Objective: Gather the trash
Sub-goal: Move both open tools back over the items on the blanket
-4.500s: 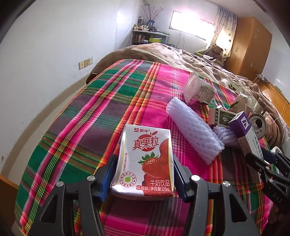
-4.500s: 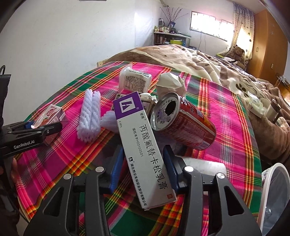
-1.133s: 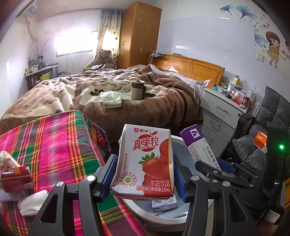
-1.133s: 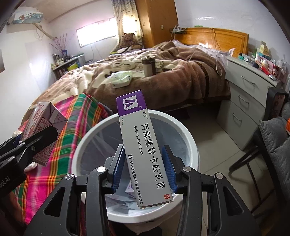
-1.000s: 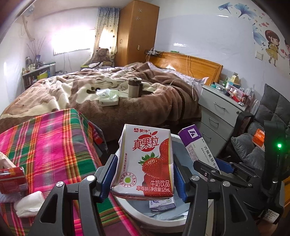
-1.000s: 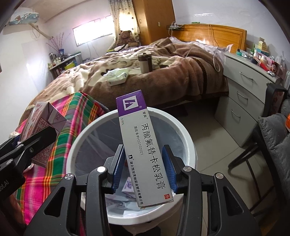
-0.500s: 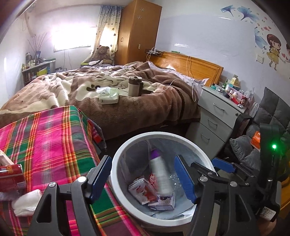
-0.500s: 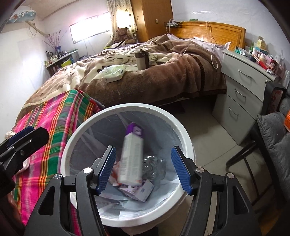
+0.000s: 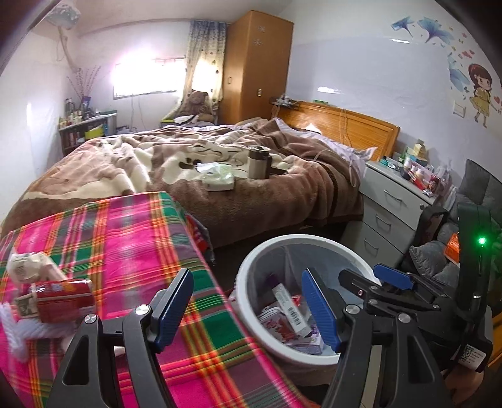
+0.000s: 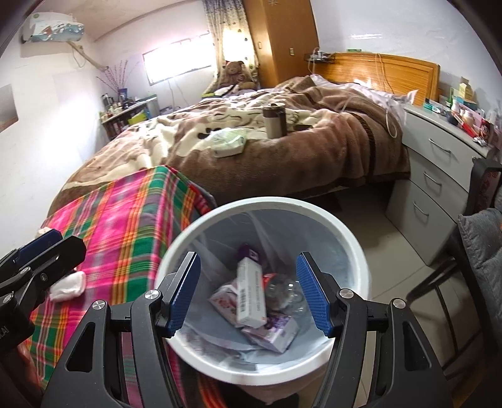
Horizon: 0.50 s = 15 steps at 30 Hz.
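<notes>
A lived-in home bedroom. Wide bed (image 9: 219, 175) with rumpled brown-and-cream blanket (image 10: 282, 138) and wooden headboard (image 9: 342, 125); a teddy bear (image 9: 196, 103) sits by the curtained window (image 9: 147, 77). Tall wooden wardrobe (image 9: 255, 66) in the corner. Grey bedside drawers (image 9: 395, 207) topped with bottles and clutter. Cartoon girl sticker (image 9: 480, 89) on the wall, air conditioner (image 10: 51, 26) mounted high. A plaid cloth (image 9: 125, 232) covers a surface beside a white bin (image 10: 345, 232).

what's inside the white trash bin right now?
In the white trash bin, over a plastic liner: a long white medicine box on top, a strawberry milk carton partly under it, a clear plastic bottle and a purple box. Anything deeper is covered.
</notes>
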Motion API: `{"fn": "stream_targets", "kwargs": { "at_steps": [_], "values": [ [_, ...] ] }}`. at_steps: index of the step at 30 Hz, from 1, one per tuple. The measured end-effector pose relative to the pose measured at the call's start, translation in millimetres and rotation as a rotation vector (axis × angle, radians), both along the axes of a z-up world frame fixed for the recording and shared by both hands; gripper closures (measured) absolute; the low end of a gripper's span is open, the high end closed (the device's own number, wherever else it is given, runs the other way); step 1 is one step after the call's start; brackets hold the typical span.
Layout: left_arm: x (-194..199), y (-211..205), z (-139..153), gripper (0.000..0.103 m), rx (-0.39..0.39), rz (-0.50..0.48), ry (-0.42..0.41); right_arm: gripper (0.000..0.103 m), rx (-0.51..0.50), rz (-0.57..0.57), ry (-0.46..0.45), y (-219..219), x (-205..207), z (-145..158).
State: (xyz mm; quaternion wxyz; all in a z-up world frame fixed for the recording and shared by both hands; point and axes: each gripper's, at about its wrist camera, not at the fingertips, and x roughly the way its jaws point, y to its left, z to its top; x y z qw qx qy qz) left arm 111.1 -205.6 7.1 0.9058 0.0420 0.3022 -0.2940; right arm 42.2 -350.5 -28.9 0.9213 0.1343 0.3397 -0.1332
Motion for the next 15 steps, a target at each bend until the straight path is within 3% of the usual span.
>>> {"fn": "stream_targets", "kwargs": {
  "at_steps": [15],
  "values": [
    [11.4, 111.1, -1.0, 0.032, -0.044, 0.206, 0.006, 0.038, 0.022, 0.191, -0.059, 63.7, 22.3, 1.1]
  ]
}}
